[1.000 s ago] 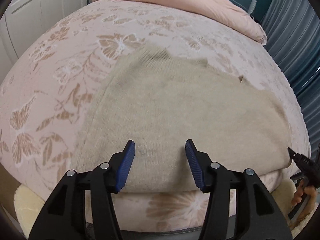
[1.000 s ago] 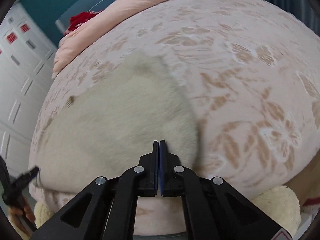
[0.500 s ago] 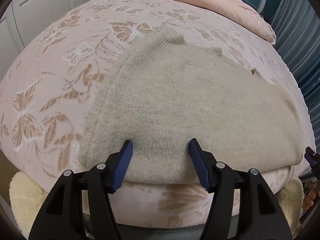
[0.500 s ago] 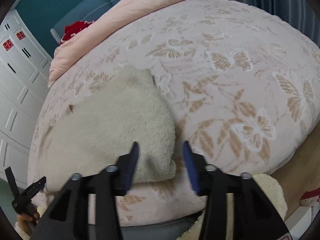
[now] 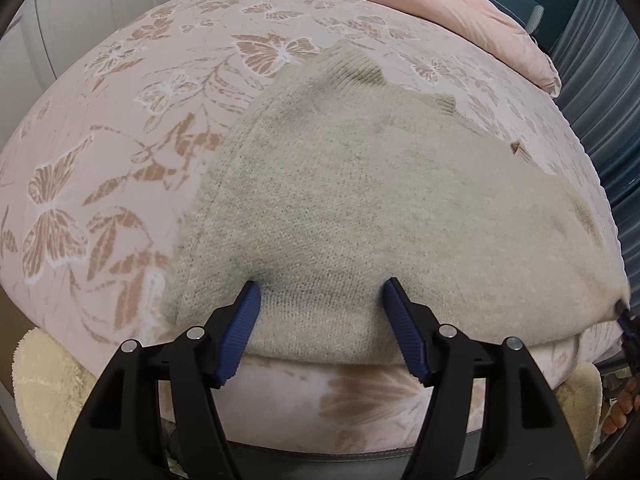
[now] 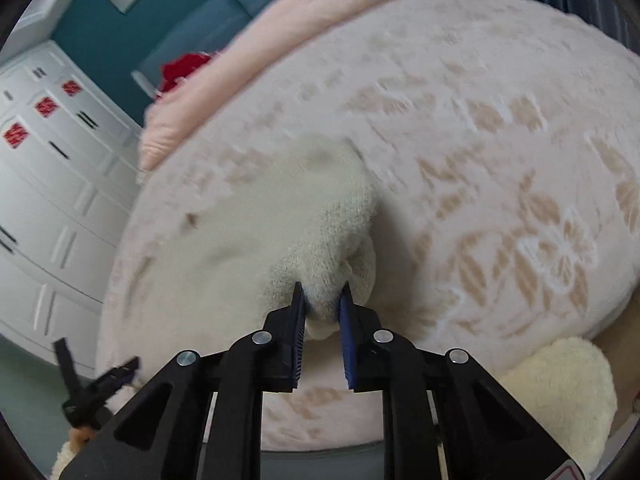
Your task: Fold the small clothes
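Observation:
A beige knit garment (image 5: 360, 200) lies spread on the pink butterfly-print bed (image 5: 120, 140), its near hem at the bed's front edge. My left gripper (image 5: 320, 300) is open, its blue pads either side of the hem's middle, pressing on the knit. In the right wrist view the garment (image 6: 260, 232) looks cream. My right gripper (image 6: 322, 300) is nearly closed on the garment's near right corner, with cloth bunched between the pads. The right gripper's tip also shows at the left wrist view's right edge (image 5: 626, 316).
A pink folded duvet (image 5: 440, 4) lies across the far end of the bed. A cream fluffy rug (image 6: 560, 392) lies on the floor below the bed's front edge. White wardrobes (image 6: 48, 200) stand to the left. Blue curtains (image 5: 600, 80) hang to the right.
My right gripper opened, moved onto the garment's right corner and closed on it. My left gripper moved closer to the hem and stayed open.

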Motion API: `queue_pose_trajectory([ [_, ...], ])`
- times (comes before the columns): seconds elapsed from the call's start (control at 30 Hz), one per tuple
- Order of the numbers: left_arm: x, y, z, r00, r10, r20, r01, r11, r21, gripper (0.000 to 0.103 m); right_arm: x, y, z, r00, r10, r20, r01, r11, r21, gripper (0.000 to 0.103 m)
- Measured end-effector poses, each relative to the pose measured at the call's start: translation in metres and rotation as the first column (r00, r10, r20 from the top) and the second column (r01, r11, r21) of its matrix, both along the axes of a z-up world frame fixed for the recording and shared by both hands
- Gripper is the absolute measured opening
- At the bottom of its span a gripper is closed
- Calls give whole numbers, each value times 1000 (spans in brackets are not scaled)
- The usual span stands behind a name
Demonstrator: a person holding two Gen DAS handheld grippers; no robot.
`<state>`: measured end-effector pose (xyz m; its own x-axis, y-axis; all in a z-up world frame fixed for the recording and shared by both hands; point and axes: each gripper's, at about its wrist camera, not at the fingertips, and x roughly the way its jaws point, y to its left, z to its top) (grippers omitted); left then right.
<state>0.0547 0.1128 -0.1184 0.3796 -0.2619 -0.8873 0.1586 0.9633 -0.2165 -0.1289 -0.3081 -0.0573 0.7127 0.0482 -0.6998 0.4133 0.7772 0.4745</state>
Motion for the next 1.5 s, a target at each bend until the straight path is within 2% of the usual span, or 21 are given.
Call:
queue_pose_trajectory([
  [0.07,0,3,-2,1000,5,-8,-5,1000,-9,63,-3,1,27,999,15,37,-12,997,-81,2],
  [0.1,0,3,-3,1000,7,-9,-7,1000,-11,63,-2,-4,26,1000,15,-1,-15,993,-117,2],
  [0.17,0,1,-4,1000,14,-6,-14,1000,-8,64,7,-22,-15,983,3,-184,-32,987,-158,0],
  [0.2,-1,0,-5,1000,20,-5,-20,1000,-3,65,7,-35,-44,950,-46,-309,-10,984,-178,0],
  [0.23,-1,-2,-4,1000,21,-3,-21,1000,2,65,1,-45,-59,925,-92,-368,31,985,-168,0],
  [0.33,-2,-1,-2,1000,11,-2,-11,1000,0,66,-27,-54,-41,963,-147,-227,139,989,-52,1],
  [0.43,-3,2,-4,1000,10,2,-10,1000,-14,68,-14,-33,-10,986,-67,-152,57,996,-68,2],
  [0.57,-4,-5,-4,999,26,18,-27,1000,17,71,33,20,-6,977,111,-179,-142,975,-170,3],
  [0.63,-5,-7,-3,1000,23,17,-24,999,32,73,55,31,-35,951,138,-278,-192,965,-179,3],
  [0.7,-8,-4,2,1000,27,3,-27,1000,12,73,64,29,-72,917,102,-386,-173,973,-154,0],
  [0.77,-13,1,10,999,34,10,-34,999,-11,74,62,35,-52,943,74,-324,-117,986,-117,2],
  [0.83,-18,8,18,998,47,35,-46,999,-26,77,71,52,-24,960,136,-246,-163,983,-90,2],
  [0.93,-15,15,16,997,73,28,-72,997,-22,79,102,96,1,939,271,-213,-300,947,-117,2],
  [1.0,-9,19,6,995,94,-11,-94,996,-8,79,129,121,-5,920,323,-222,-359,922,-146,2],
  [1.1,-7,23,-1,993,104,-47,-104,994,-14,79,167,147,-61,843,375,-387,-439,894,-90,2],
  [1.13,-9,24,-2,993,101,-53,-103,995,-19,79,171,153,-71,830,358,-428,-446,886,-124,2],
  [1.2,-10,28,0,994,93,-61,-96,994,-45,79,178,171,-51,841,361,-403,-456,874,-169,4],
  [1.27,-13,36,2,993,95,-63,-100,991,-85,79,186,185,-23,852,417,-316,-476,869,-134,4],
  [1.37,-14,46,3,990,122,-77,-131,981,-141,79,210,211,-3,841,447,-306,-519,826,-218,4],
  [1.43,-16,49,9,987,141,-70,-153,968,-199,79,233,219,-18,825,449,-344,-533,821,-206,4],
  [1.5,-16,49,21,987,157,-28,-159,959,-233,79,257,227,-49,792,452,-409,-541,831,-129,4],
])
